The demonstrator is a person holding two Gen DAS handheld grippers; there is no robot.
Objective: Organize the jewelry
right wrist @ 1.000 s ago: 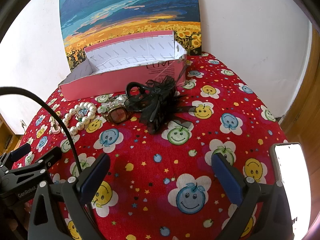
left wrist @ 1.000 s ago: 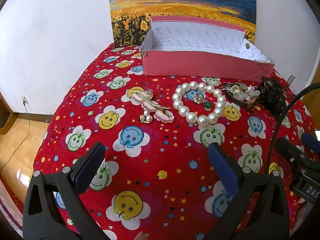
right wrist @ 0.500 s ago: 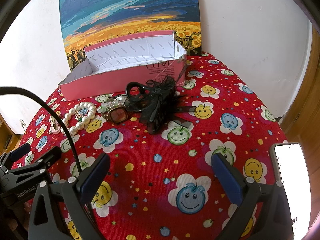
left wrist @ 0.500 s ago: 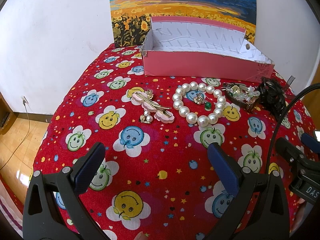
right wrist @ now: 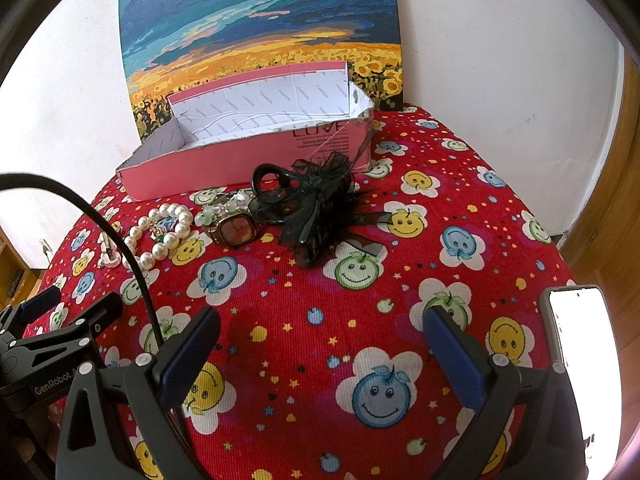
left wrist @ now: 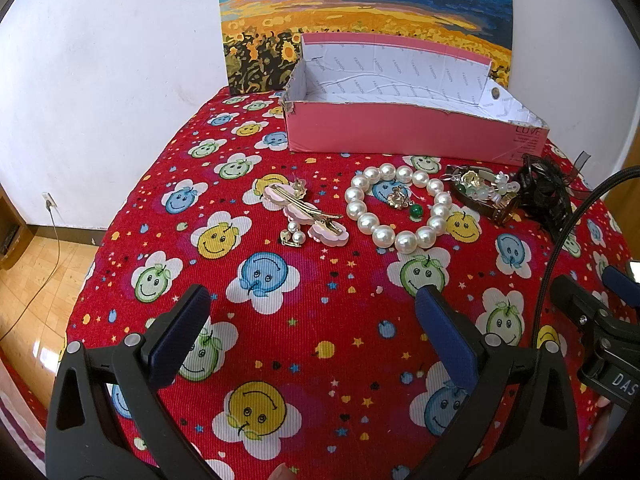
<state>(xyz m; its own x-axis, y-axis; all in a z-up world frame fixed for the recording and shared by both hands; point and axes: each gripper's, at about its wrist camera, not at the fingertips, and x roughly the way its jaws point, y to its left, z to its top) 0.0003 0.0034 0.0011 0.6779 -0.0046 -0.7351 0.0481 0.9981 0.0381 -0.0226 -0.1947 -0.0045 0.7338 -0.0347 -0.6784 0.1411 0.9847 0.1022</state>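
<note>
Red cloth [left wrist: 320,332], printed with smiley-face flowers, is seen covering the round table under both grippers. The left gripper [left wrist: 310,308] is held low over the cloth with its jaws spread wide and nothing between them. The right gripper [right wrist: 320,334] is held likewise, jaws wide apart and empty.

Ahead of the left gripper, a pearl bracelet [left wrist: 396,208] is laid flat in a ring, with a small gold charm and green bead [left wrist: 404,202] lying inside it. Ahead and to its left, a pink hair clip [left wrist: 306,212] is found with a pearl earring [left wrist: 294,236] touching its near edge. To the right of the bracelet, a watch [left wrist: 486,200] is piled with pale beaded pieces.

Ahead of the right gripper, slightly left, the same watch [right wrist: 236,230] is seen face up, just beside a black lace hair claw [right wrist: 312,208] lying on its right. The pearls [right wrist: 160,232] are placed further left.

Beyond all the jewelry, an open pink box [left wrist: 412,136] is set against a sunflower painting [left wrist: 360,12]. Nothing is visible in the part of its white-lined interior that shows. A lit phone [right wrist: 580,344] is mounted to the right of the right gripper.
</note>
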